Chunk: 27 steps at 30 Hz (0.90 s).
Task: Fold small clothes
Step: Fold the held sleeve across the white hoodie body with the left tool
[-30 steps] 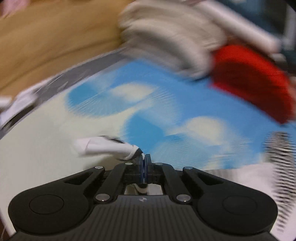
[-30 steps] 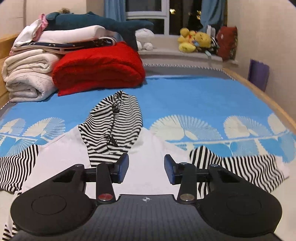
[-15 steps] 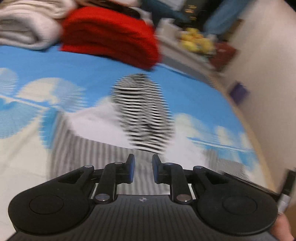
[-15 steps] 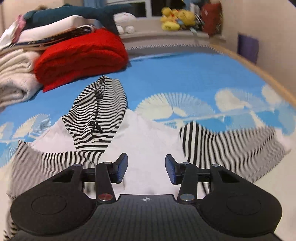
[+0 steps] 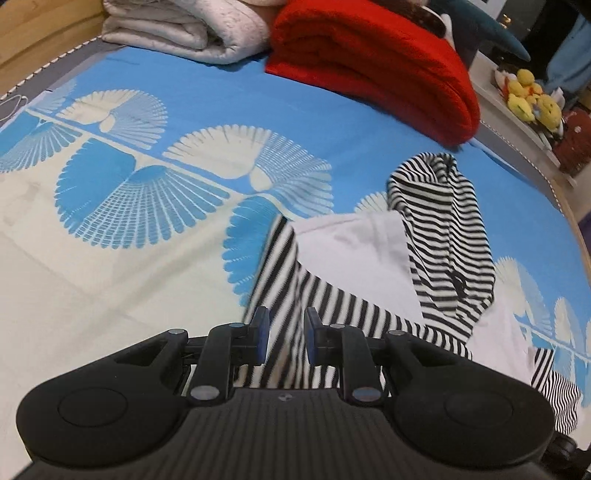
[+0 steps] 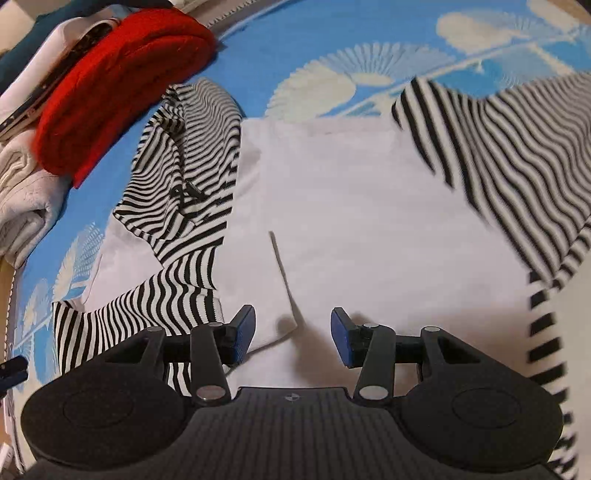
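Striped left sleeve (image 5: 295, 295) shows under the spread left tool (image 5: 283, 336); spread right tool (image 6: 291, 332) overlooks white hoodie (image 6: 351, 206).

Left gripper (image 5: 284, 338) now empty, striped sleeve (image 5: 280, 295) folded inward

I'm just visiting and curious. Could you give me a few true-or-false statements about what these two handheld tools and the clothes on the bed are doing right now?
1. The left gripper is clamped on a sock. False: its jaws are open and hold nothing.
2. The hoodie has a white body with striped sleeves and hood. True.
3. The red blanket lies on top of the hoodie. False: it sits beyond it, beside the folded white bedding.
4. The right gripper is open above the white fabric. True.
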{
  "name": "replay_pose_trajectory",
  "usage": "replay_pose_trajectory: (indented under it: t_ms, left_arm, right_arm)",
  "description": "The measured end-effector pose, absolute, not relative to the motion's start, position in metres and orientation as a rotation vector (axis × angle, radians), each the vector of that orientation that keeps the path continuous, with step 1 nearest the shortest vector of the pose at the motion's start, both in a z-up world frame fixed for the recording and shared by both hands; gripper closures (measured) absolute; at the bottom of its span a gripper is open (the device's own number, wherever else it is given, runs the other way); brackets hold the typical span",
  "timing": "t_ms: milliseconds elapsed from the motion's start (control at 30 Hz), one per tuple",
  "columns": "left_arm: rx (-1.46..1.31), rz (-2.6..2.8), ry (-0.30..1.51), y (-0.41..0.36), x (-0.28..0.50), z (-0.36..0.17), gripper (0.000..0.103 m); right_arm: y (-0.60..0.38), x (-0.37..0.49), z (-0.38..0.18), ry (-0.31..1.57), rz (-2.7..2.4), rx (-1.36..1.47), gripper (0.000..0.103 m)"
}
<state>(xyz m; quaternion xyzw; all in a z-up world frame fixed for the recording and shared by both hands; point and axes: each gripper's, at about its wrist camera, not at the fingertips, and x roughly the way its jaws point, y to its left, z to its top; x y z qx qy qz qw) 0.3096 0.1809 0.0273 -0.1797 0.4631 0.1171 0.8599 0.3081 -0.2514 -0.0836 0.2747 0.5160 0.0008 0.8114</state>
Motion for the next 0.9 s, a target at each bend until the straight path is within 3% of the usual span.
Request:
replay_pose_trajectory:
  t_ms: [167,233,267,300,367,700,767,900]
  left_arm:
    - [-0.396,0.277,0.967,0.194,0.309,0.028,0.081]
    - [-0.408,0.283,0.966,0.198,0.311,0.029,0.081]
    - [-0.412,0.283,0.964,0.199,0.311,0.03,0.081]
    - [-0.414,0.283,0.962,0.2,0.312,0.03,0.081]
    - [-0.417,0.282,0.96,0.2,0.312,0.031,0.081]
    - [-0.393,0.26,0.966,0.19,0.311,0.03,0.081]
    - [-0.374,0.237,0.981,0.184,0.312,0.027,0.081]
    - [-0.325,0.171,1.04,0.165,0.317,0.016,0.081]
  right_arm:
    - [-0.247,0.314,-0.101,1.154,-0.034,0.636,0.055]
    - [-0.245,0.314,-0.099,1.136,0.004,0.629,0.068]
    - [-0.244,0.315,-0.097,1.125,0.035,0.636,0.087]
    - [-0.244,0.315,-0.096,1.113,0.056,0.645,0.096]
    - [-0.244,0.315,-0.093,1.085,0.088,0.641,0.1]
    - [-0.29,0.285,-0.012,0.694,0.075,0.603,0.101]
    - [-0.302,0.284,-0.014,0.715,0.021,0.567,0.101]
    - [-0.32,0.292,-0.059,0.95,-0.154,0.485,0.096]
